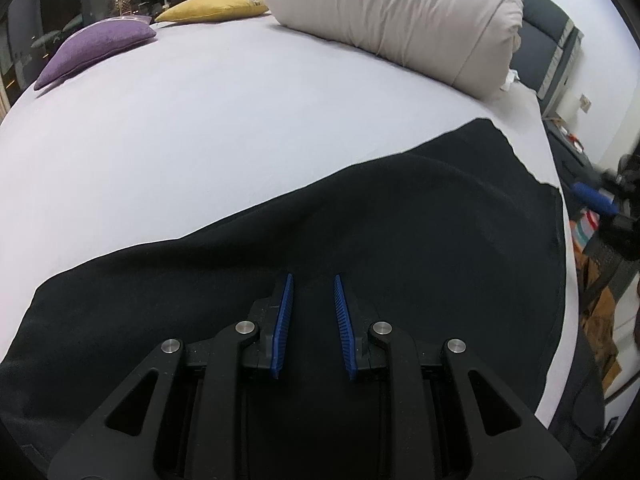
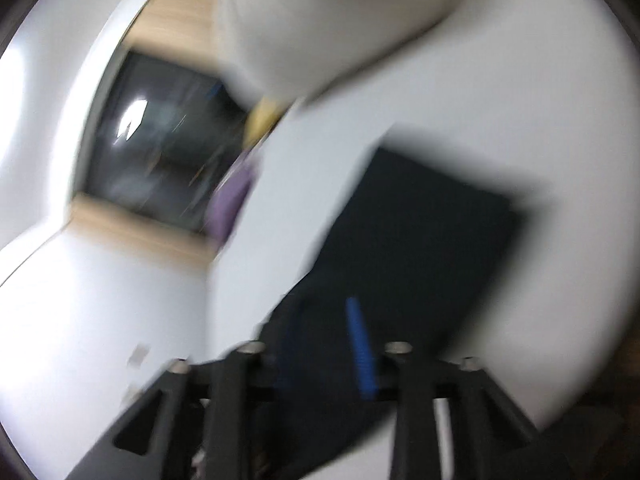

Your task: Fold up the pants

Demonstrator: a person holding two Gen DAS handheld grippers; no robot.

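The left gripper (image 1: 314, 280) hovers just above the black pants (image 1: 400, 220), slightly parted, gripping nothing; their length runs sideways toward the blurred, apparently empty right gripper (image 2: 320, 312)

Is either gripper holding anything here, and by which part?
The left gripper sits on the pants with jaws slightly apart; black on black, a pinch cannot be told. The right gripper looks empty, though blurred.

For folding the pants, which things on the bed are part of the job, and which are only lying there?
Part of the job:
- black pants
- left gripper
- right gripper

Only lying there:
- purple cushion
- yellow cushion
- rolled beige duvet
- white bed sheet
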